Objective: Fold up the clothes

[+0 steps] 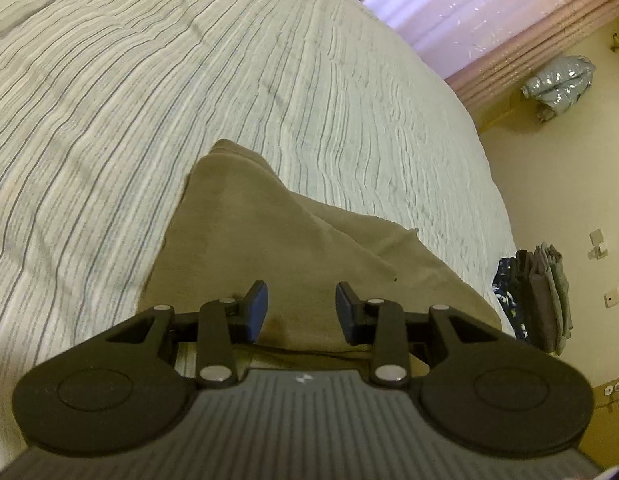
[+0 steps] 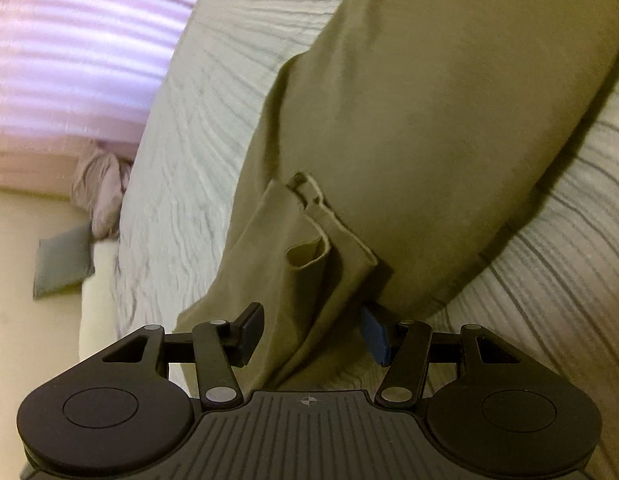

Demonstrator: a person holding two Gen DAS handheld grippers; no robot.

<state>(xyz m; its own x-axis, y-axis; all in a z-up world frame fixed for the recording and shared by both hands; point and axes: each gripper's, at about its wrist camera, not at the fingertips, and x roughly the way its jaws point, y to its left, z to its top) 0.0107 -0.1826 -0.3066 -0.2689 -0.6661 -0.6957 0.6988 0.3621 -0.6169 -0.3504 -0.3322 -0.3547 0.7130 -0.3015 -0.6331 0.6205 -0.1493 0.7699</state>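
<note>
Currently:
- khaki trousers [image 2: 449,100], on striped bedspread [image 1: 189,80]: soft, limp; grasp near hem corners.
- left gripper [image 1: 301,308]: spread, empty.
- right gripper [image 2: 313,330]: spread, straddling cloth.

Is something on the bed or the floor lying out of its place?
Yes. A grey cushion lies on the floor beside the bed, under the bunched curtain. On the bed, the olive trousers lie with one pocket lining pulled out.
</note>
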